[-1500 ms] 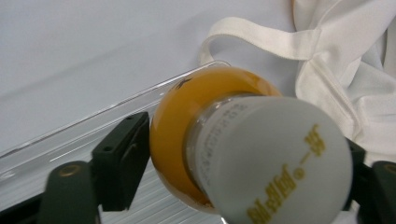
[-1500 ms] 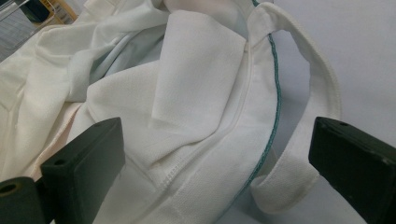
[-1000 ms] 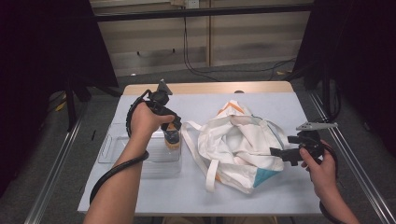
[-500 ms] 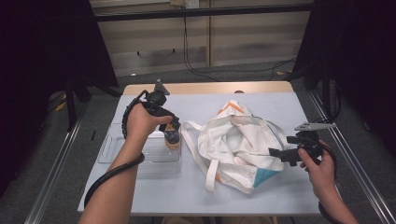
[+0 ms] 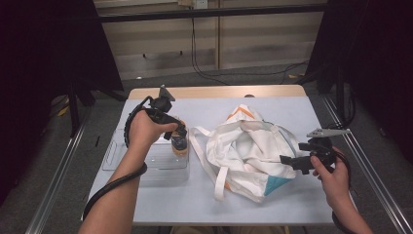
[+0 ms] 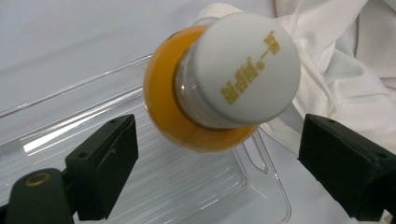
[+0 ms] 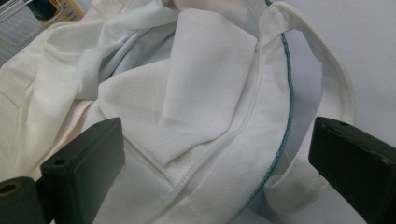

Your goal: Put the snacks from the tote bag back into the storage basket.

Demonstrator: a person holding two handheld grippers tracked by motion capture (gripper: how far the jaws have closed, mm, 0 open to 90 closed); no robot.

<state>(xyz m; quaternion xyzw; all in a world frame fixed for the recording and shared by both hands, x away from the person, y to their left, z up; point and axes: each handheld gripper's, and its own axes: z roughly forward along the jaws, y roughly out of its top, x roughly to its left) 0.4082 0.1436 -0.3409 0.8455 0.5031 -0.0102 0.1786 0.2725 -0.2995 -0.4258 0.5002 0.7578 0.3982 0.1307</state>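
Orange juice bottle (image 6: 219, 84), white cap up, stands at the right end of the clear plastic tray (image 5: 122, 156) on the worktop's (image 5: 292, 105) left side. Left hand-held gripper (image 6: 219, 172) hangs just over it, jaws spread wide, nothing gripped. White tote bag (image 5: 248, 151) lies just right of the tray. Right hand-held gripper (image 7: 219, 172) is open at the bag's rim. Judgement: bottle not yet picked, bagging all remains.
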